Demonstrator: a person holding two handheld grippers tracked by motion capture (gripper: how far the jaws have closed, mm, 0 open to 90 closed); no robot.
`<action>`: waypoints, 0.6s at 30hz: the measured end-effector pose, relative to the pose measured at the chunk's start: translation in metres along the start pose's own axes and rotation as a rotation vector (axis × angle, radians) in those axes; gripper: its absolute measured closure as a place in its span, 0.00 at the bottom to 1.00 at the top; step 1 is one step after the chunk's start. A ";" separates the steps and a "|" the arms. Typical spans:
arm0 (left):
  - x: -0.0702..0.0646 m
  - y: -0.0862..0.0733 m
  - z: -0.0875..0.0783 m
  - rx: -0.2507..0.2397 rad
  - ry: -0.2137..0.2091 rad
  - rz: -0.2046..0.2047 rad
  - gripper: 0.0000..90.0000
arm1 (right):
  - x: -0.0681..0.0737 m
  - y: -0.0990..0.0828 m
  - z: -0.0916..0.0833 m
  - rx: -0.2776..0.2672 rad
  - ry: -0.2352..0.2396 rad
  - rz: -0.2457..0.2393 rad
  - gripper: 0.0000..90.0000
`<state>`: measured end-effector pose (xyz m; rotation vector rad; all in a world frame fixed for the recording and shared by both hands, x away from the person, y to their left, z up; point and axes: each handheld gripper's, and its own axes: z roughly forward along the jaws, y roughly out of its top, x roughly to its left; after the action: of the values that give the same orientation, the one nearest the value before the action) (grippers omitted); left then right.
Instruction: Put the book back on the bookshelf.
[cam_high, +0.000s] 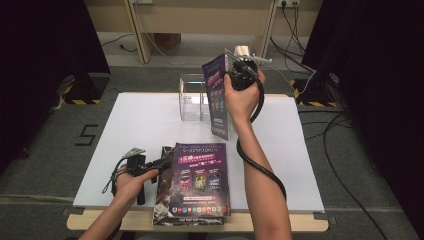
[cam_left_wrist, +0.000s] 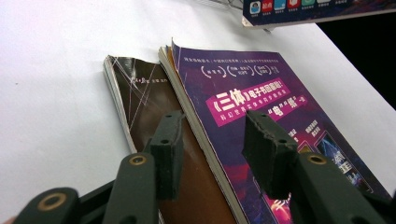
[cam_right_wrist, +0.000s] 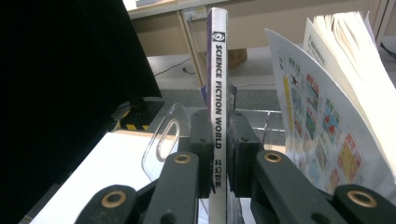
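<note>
Pinched only by its spine in the right gripper (cam_right_wrist: 215, 154), the magazine (cam_high: 218, 95) could fan open and miss the holder (cam_high: 192, 97), while the left gripper (cam_left_wrist: 212, 149) stands open over the stack (cam_high: 195, 182).

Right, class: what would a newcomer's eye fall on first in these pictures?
A purple magazine held upright above the table's far side, its spine clamped in the right gripper. Behind it stands a clear plastic holder. Near the front edge, the left gripper hovers open over a stack of magazines.

Recording lab, black curtains (cam_high: 45, 45), taped stands (cam_high: 82, 92), floor cables (cam_high: 345, 150), white table (cam_high: 135, 125)
</note>
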<state>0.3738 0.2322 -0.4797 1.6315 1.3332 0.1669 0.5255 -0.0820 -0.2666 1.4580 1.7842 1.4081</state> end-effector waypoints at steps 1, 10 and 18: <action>0.000 0.000 0.000 0.000 0.000 -0.001 0.63 | 0.001 0.001 0.001 -0.001 0.000 0.004 0.93; 0.002 0.001 -0.001 -0.001 -0.001 -0.007 0.64 | 0.004 0.006 0.010 -0.020 -0.008 -0.010 0.93; 0.002 0.000 -0.001 -0.002 0.003 -0.009 0.64 | 0.003 0.011 0.020 -0.033 -0.023 -0.007 0.92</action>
<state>0.3745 0.2344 -0.4799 1.6237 1.3418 0.1657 0.5457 -0.0718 -0.2640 1.4434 1.7425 1.4055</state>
